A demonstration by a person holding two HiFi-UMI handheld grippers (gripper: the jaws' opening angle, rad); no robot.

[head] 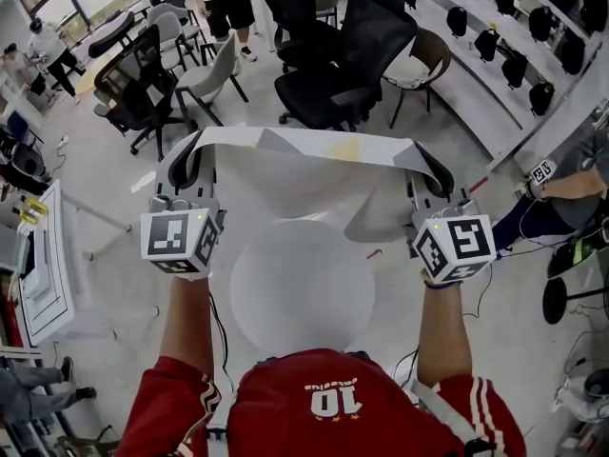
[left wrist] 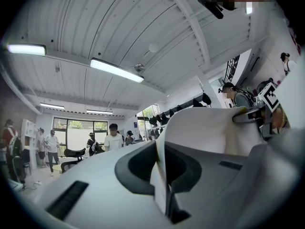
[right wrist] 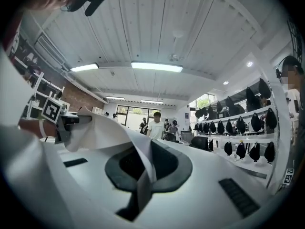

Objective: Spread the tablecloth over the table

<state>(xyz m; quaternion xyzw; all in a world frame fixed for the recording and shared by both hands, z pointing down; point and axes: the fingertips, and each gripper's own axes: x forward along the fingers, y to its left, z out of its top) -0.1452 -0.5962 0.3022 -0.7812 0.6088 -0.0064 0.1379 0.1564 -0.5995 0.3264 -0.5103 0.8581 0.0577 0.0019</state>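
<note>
Both tools are held out level in front of the person in the red jersey [head: 314,403], well apart from each other. The left gripper [head: 193,147] has its jaws closed tight on one top corner of the white fabric tablecloth [head: 304,147]. In the left gripper view the cloth's edge comes up out of the slit between the dark pads of that gripper [left wrist: 162,175] and runs off to the other tool. The right gripper [head: 430,165] is clamped the same way on the opposite corner. In its own view a thin fold of tablecloth [right wrist: 102,128] is pinched between the closed jaws of that gripper [right wrist: 145,175].

Between the two tools the cloth's upper edge is pulled into a nearly straight band with a faint yellowish mark on it. The rest hangs below in loose folds. Under the grippers, closer to the person, stands the round white table [head: 304,293]; whether the hanging folds touch it I cannot tell.

Beyond the grippers is a cluster of black office chairs [head: 333,55]. Past the right gripper a long white wall shelf [head: 476,74] carries a row of black rounded objects [head: 514,41]; I cannot make out what they are.
</note>
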